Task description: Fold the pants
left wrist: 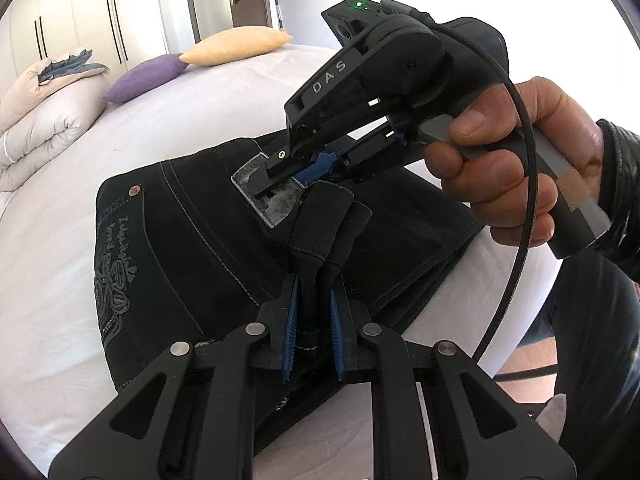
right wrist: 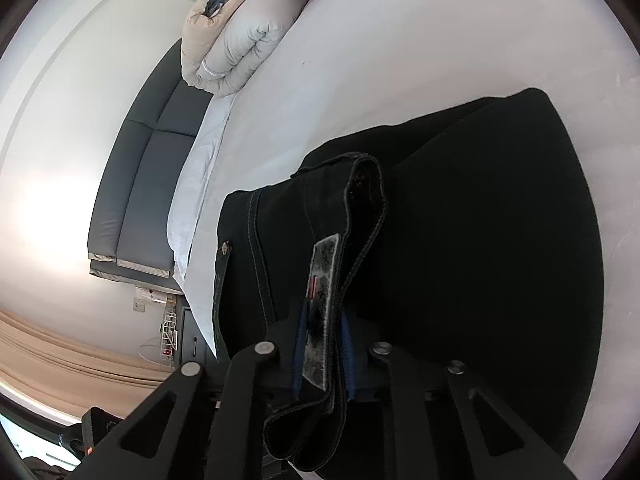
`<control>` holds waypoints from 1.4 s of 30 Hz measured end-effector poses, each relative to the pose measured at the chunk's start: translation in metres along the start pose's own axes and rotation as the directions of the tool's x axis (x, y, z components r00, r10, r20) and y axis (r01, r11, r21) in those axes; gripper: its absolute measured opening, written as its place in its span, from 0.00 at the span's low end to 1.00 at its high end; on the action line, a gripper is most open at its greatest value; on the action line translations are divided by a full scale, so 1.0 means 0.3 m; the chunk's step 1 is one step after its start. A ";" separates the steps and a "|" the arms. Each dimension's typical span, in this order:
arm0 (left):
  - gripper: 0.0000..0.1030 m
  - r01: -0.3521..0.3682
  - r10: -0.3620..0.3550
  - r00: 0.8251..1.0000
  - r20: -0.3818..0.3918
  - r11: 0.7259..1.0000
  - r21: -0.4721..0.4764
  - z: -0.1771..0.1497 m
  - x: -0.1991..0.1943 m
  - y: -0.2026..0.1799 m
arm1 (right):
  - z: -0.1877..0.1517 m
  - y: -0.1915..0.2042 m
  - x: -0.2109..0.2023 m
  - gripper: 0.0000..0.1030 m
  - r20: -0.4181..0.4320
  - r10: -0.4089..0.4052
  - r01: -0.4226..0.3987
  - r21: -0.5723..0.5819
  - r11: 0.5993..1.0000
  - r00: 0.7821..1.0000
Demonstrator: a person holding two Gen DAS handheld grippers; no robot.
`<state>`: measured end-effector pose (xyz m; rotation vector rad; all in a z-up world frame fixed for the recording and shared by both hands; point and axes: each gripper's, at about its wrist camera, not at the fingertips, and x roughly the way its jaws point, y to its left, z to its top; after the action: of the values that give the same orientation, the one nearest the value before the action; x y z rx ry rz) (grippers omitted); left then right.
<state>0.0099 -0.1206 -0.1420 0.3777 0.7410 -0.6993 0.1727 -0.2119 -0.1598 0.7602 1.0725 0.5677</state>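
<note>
Black pants [left wrist: 192, 240] with a stitched pocket pattern lie in a folded heap on the white bed [left wrist: 160, 128]. My left gripper [left wrist: 316, 292] is shut on two stitched black ends of the pants, which stick up between its blue pads. A hand [left wrist: 516, 168] brings my right gripper [left wrist: 280, 178] in from the right, clamped over the waistband at the grey patch [left wrist: 256, 184]. In the right wrist view the waistband [right wrist: 360, 216] with its grey patch [right wrist: 322, 312] runs between the blue pads of the right gripper [right wrist: 324, 332], which is shut on it.
A purple pillow [left wrist: 148, 76], a yellow pillow [left wrist: 236, 46] and a rolled duvet [left wrist: 40, 120] lie at the far side of the bed. A dark padded headboard [right wrist: 148, 184] stands along the left in the right wrist view. The bed's edge drops off near the hand.
</note>
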 end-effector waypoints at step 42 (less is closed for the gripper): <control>0.11 0.070 -0.107 0.989 -0.105 0.949 -0.307 0.133 0.088 0.429 | -0.116 -0.286 -0.238 0.11 0.231 -0.014 -0.028 0.177 0.984 0.973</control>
<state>0.1328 -0.0621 -0.1242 0.1059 0.9703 -0.6388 0.1176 -0.3083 -0.1962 0.9636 0.9121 0.3798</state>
